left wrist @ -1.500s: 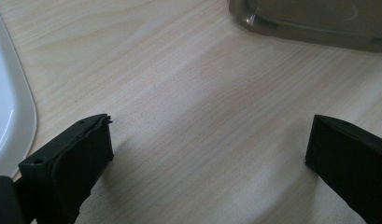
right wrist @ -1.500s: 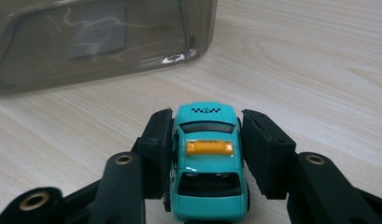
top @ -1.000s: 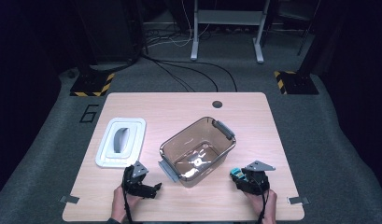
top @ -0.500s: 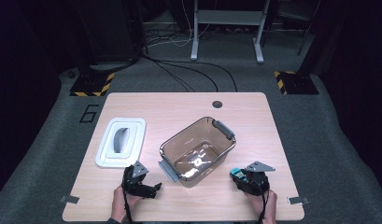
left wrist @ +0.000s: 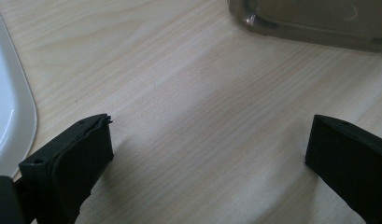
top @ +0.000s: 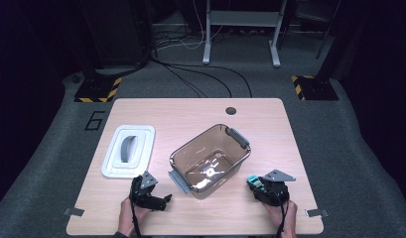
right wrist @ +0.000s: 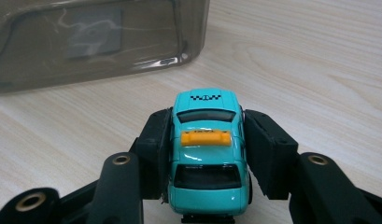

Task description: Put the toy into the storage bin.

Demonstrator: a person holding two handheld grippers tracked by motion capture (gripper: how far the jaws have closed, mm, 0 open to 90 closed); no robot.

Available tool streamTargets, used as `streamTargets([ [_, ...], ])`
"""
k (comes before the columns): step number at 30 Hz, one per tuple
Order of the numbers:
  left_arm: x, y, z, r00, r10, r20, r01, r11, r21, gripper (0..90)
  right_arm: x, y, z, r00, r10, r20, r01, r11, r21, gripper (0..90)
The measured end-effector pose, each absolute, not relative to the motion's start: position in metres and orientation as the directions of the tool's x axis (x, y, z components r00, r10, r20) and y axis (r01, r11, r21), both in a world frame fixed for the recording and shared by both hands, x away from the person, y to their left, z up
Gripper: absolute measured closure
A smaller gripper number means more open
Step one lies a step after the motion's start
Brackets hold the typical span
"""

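1. The right gripper (right wrist: 208,154) clamps a toy car (right wrist: 207,154) just right of the tub (top: 210,159).
2. The left gripper (left wrist: 207,154) gapes, empty.
3. The slick body could probably squirt free.

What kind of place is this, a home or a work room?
Probably a lab or recording studio, not a home: grey carpet floor with a painted number 6, yellow-black striped stand bases, loose cables, and a single wooden table.
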State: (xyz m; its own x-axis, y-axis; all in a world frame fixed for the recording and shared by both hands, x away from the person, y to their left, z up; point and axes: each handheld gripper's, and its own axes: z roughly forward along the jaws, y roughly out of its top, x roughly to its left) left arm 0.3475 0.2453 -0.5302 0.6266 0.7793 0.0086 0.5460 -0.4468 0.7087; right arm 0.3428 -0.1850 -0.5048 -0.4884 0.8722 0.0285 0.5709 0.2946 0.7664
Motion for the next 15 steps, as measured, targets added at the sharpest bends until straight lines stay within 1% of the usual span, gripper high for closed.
streamTargets([
  [15,0.347,0.245,-0.530,0.626,0.780,0.008,0.546,-0.446,0.709,0.4,0.359,-0.189,-0.490,-0.449,0.894,0.008,0.576,0.283,0.767,52.4],
])
